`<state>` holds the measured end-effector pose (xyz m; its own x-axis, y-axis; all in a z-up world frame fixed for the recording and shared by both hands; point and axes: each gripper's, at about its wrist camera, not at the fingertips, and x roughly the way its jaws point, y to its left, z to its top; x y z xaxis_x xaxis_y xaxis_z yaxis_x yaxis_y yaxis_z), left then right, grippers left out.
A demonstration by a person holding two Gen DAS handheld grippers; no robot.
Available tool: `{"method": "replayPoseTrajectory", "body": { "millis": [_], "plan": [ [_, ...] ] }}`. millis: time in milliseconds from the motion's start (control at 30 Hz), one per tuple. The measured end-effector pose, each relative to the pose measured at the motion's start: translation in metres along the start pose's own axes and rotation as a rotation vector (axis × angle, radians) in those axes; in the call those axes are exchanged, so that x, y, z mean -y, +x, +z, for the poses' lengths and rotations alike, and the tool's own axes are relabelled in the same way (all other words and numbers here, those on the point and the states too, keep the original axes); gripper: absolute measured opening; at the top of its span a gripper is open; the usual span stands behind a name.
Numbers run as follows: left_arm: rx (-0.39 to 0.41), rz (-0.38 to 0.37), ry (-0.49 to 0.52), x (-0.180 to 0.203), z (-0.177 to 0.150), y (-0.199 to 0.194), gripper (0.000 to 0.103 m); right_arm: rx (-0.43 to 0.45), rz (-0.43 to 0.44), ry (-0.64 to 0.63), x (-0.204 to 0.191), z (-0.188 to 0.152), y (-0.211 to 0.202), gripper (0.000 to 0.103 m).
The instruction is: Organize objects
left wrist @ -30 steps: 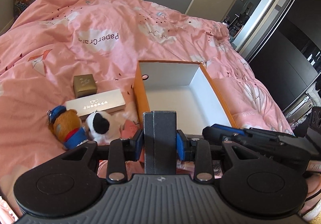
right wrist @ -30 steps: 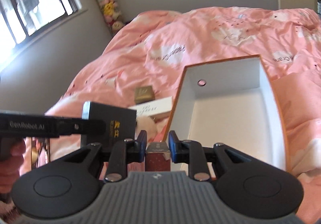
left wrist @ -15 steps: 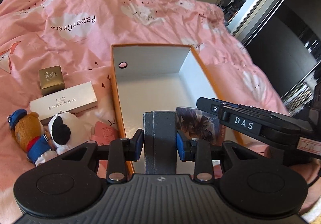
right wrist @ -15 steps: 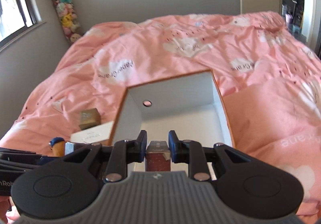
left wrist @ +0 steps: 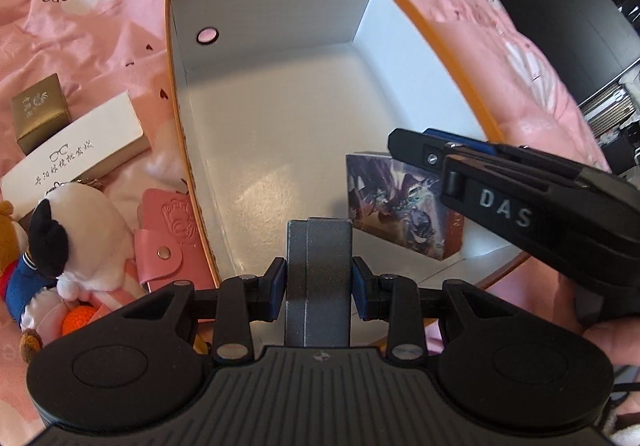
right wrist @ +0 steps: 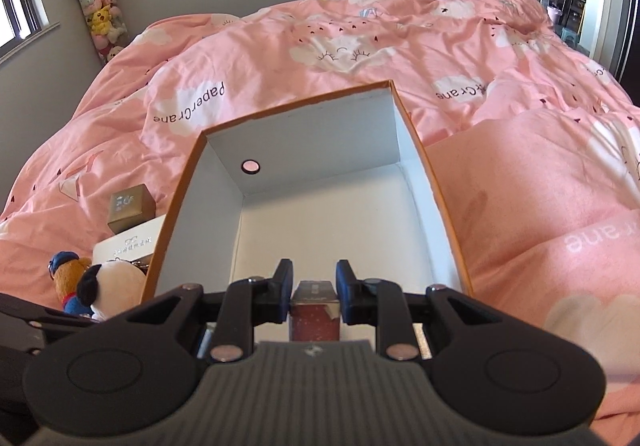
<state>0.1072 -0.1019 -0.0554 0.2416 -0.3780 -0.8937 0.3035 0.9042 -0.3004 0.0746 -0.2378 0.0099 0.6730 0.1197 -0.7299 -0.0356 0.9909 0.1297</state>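
**Both boxes going into the orange-rimmed box**

We see the left hand-held gripper clamped on a grey box, low over the open cardboard box on the bed, likely to drop it in. The right hand-held gripper grips a printed card box at the near right corner inside. Whether it touches the floor is hidden. Plush toys, a pink key pouch, a white glasses case and a gold cube box wait outside left.

I see the open box at frame centre on the bedspread. Left of it lie a cube box, a long case, two plush toys and a wallet. A card box stands inside, lower right.
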Motion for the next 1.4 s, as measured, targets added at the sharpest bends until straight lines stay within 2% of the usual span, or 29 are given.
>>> {"method": "replayPoseTrajectory", "body": {
  "millis": [167,333,500,533,667,700,767,933,1067,1167,1300,1400],
  "plan": [
    [-0.019,0.054,0.079,0.01,-0.004,0.008,0.038,-0.011,0.002,0.003,0.0,-0.004,0.002,0.024],
    [-0.018,0.15,0.168,0.022,-0.011,0.012,0.043,-0.02,0.01,0.003,-0.002,-0.007,0.002,0.024],
    [0.035,0.242,0.264,0.031,-0.022,0.008,0.051,-0.02,0.005,0.01,-0.001,-0.008,0.002,0.024],
    [0.048,0.265,0.278,0.032,-0.023,0.006,0.055,-0.021,0.005,0.011,0.0,-0.008,0.002,0.024],
    [0.103,0.29,0.305,0.036,-0.023,-0.001,0.055,-0.027,0.005,0.014,0.001,-0.009,0.002,0.024],
    [0.121,0.295,0.299,0.034,-0.024,-0.004,0.055,-0.028,0.006,0.014,0.0,-0.01,0.002,0.024],
    [0.177,0.254,0.263,0.026,-0.019,-0.015,0.055,-0.031,0.011,0.012,-0.001,-0.01,0.003,0.024],
    [0.244,0.094,0.045,-0.011,-0.01,-0.041,0.055,-0.033,0.016,0.007,-0.004,-0.009,0.004,0.024],
    [0.31,0.006,-0.103,-0.04,-0.008,-0.06,0.055,-0.033,0.011,-0.004,-0.008,-0.005,0.007,0.024],
    [0.331,0.003,-0.172,-0.057,-0.005,-0.064,0.055,-0.025,0.013,-0.001,-0.011,0.0,0.009,0.024],
    [0.307,0.008,-0.227,-0.071,-0.005,-0.058,0.055,-0.021,0.024,0.032,-0.014,0.005,0.018,0.024],
    [0.256,0.004,-0.199,-0.069,-0.007,-0.049,0.055,-0.032,0.035,0.03,-0.018,0.006,0.025,0.024]
  ]
}}
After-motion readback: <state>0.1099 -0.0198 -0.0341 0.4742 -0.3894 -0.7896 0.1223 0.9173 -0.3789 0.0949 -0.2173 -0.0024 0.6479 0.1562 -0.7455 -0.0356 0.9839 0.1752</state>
